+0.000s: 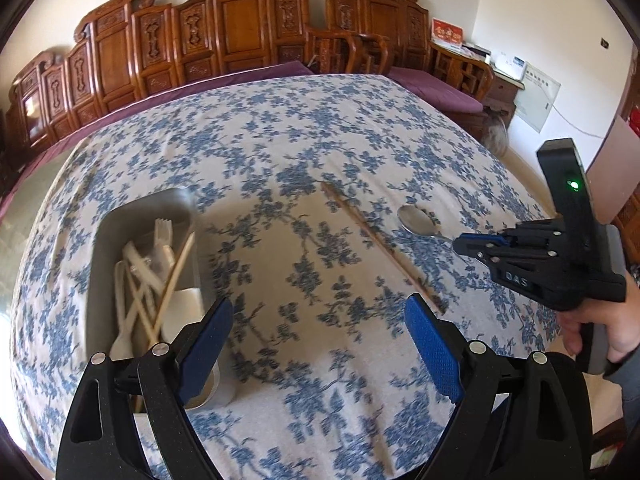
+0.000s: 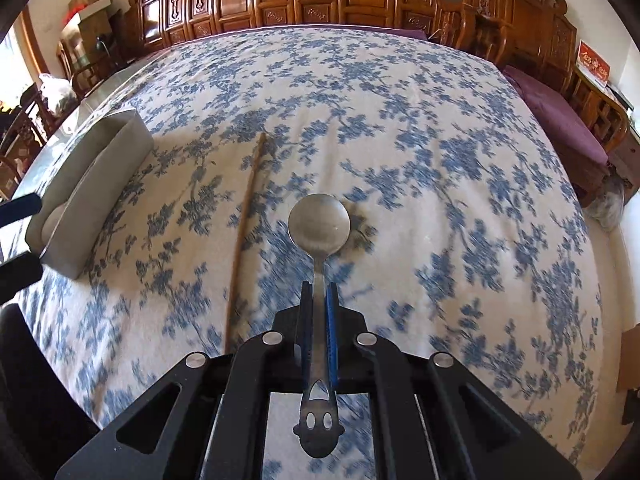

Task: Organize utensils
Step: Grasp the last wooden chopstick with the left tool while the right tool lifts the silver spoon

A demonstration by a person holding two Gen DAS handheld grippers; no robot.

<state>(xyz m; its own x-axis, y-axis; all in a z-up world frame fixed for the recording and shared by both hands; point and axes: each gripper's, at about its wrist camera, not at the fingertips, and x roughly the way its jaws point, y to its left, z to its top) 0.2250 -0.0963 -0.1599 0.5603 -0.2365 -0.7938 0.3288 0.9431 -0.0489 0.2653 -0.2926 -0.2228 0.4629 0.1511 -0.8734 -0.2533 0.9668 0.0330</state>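
Steel spoon point(image 2: 319, 222) clamped by the handle in right gripper point(image 2: 319, 300), right of tray point(image 1: 105, 240). Left gripper point(image 1: 318, 320) gapes empty. Best carried level, bowl first, into tray.

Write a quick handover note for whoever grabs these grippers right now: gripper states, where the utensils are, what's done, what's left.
Right gripper: shut on the metal spoon, gripping its handle, bowl pointing forward.
Left gripper: open, empty, near the grey bin.
Bin: at the table's left, already holding pale plastic cutlery and one wooden chopstick.
On the floral tablecloth: one chopstick lies loose between bin and spoon.
Done: plastic pieces and one chopstick binned, spoon picked up.
Left: drop the spoon into the bin, then the loose chopstick.
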